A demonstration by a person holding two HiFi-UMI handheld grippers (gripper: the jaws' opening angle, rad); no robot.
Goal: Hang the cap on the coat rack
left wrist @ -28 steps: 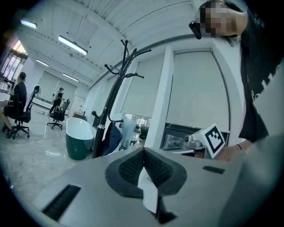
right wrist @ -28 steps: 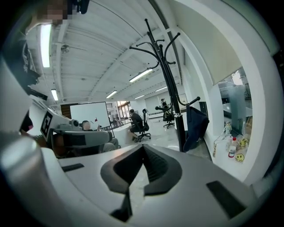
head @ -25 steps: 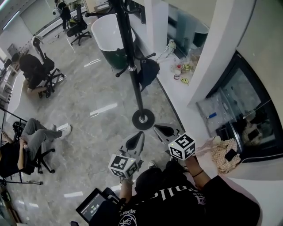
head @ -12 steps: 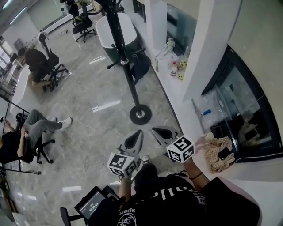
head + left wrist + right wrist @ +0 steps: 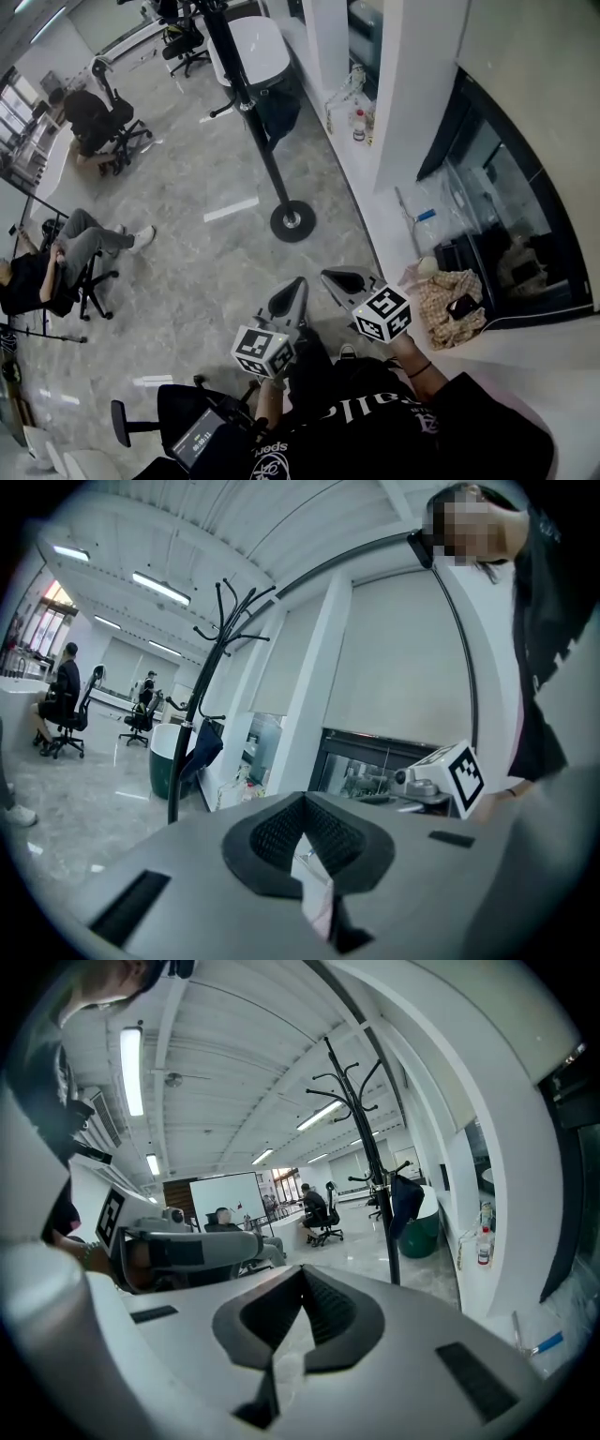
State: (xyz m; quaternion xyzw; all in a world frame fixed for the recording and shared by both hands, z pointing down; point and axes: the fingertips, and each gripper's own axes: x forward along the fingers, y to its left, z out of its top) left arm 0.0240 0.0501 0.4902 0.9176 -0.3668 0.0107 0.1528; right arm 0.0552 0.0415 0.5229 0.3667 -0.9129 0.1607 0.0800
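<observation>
The black coat rack (image 5: pixel 253 112) stands on the marble floor, its round base (image 5: pixel 292 220) well ahead of me. A dark blue cap (image 5: pixel 278 105) hangs from one of its lower hooks; it also shows in the left gripper view as the cap (image 5: pixel 202 746) and in the right gripper view as the cap (image 5: pixel 407 1200). My left gripper (image 5: pixel 292 287) and right gripper (image 5: pixel 339 277) are side by side, held low in front of my body and pointing toward the rack. Both are shut with nothing between their pads, as the left gripper (image 5: pixel 304 806) and the right gripper (image 5: pixel 302 1281) show close up.
A white ledge (image 5: pixel 375 187) with small bottles (image 5: pixel 358 123) runs along the right wall. A checked cloth (image 5: pixel 442 302) with a phone on it lies on the ledge by my right hand. A bathtub (image 5: pixel 258 47) stands behind the rack. People sit on office chairs (image 5: pixel 89 272) at left.
The rack and its base have slid up and away in the head view, so I stand farther back from it. Both grippers stayed shut and empty, side by side.
</observation>
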